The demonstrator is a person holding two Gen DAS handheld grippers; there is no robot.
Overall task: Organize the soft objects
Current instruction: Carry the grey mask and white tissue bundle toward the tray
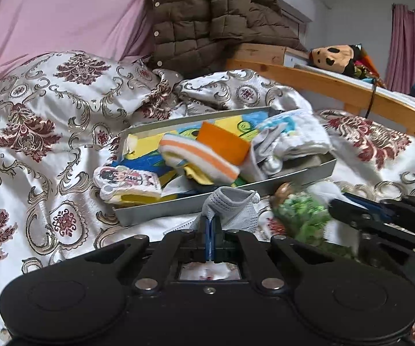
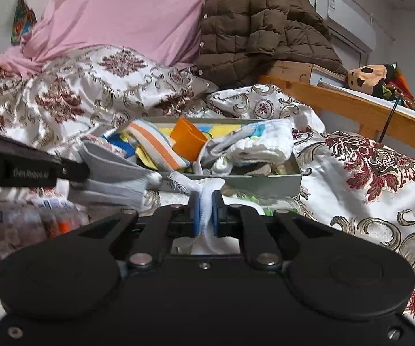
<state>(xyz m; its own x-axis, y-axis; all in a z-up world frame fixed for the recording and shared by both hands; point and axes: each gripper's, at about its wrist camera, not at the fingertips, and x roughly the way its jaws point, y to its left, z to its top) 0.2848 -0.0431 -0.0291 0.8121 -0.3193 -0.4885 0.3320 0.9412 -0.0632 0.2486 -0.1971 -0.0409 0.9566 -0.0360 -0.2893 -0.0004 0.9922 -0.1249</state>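
Grippers clamped: L (image 1: 209, 225) on grey sock (image 1: 233, 204), R (image 2: 206, 210) on white cloth (image 2: 204, 190) (frayed).

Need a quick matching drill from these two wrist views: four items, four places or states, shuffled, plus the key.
Items:
1. grey sock
2. white gauze cloth
3. orange cloth
4. brown quilted jacket

Places or states:
A. lying in the metal tray
B. pinched in the left gripper
C. draped behind the bed, above the patterned bedspread
D. pinched in the right gripper

Pairs: 1-B, 2-D, 3-A, 4-C
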